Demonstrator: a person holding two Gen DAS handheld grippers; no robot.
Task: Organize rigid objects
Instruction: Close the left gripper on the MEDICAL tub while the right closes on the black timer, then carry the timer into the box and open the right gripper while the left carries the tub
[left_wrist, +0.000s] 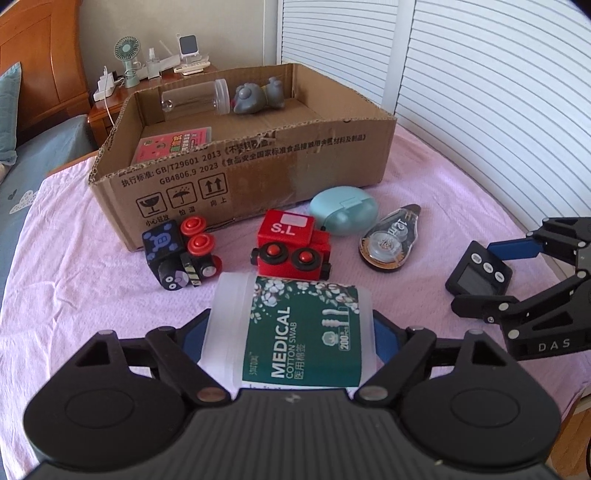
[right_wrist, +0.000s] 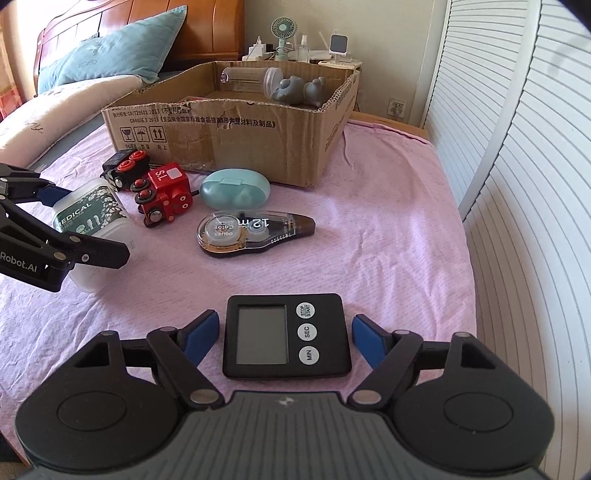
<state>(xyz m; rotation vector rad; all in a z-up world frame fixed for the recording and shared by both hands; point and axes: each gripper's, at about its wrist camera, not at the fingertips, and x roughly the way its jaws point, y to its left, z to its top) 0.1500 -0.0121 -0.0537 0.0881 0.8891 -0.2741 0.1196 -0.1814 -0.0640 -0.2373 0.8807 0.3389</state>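
Left claw (left_wrist: 291, 332): clamped on 1 cotton swab box (left_wrist: 295, 328), blue pads pressed to both its sides, box lying on the pink bed cover (left_wrist: 424, 192).

Right claw (right_wrist: 286, 334): jaws apart, straddling 1 black digital timer (right_wrist: 286, 336) lying flat, screen up; narrow gap visible on each side between pad and timer.

Loose on the cover, near the front wall of 1 cardboard box (left_wrist: 258, 162):
- 2 toy trains: 1 red (left_wrist: 291, 245), 1 black with red wheels (left_wrist: 181, 253), both tipped on their sides.
- 1 teal oval case (left_wrist: 343, 208), just beside the red train.
- 1 correction tape dispenser (left_wrist: 388, 240), right of the case.

Inside the cardboard box:
- 1 clear plastic jar (left_wrist: 195, 99), lying on its side.
- 1 grey toy figure (left_wrist: 258, 96), touching the jar lid.
- 1 pink flat pack (left_wrist: 173, 146), at the near wall.
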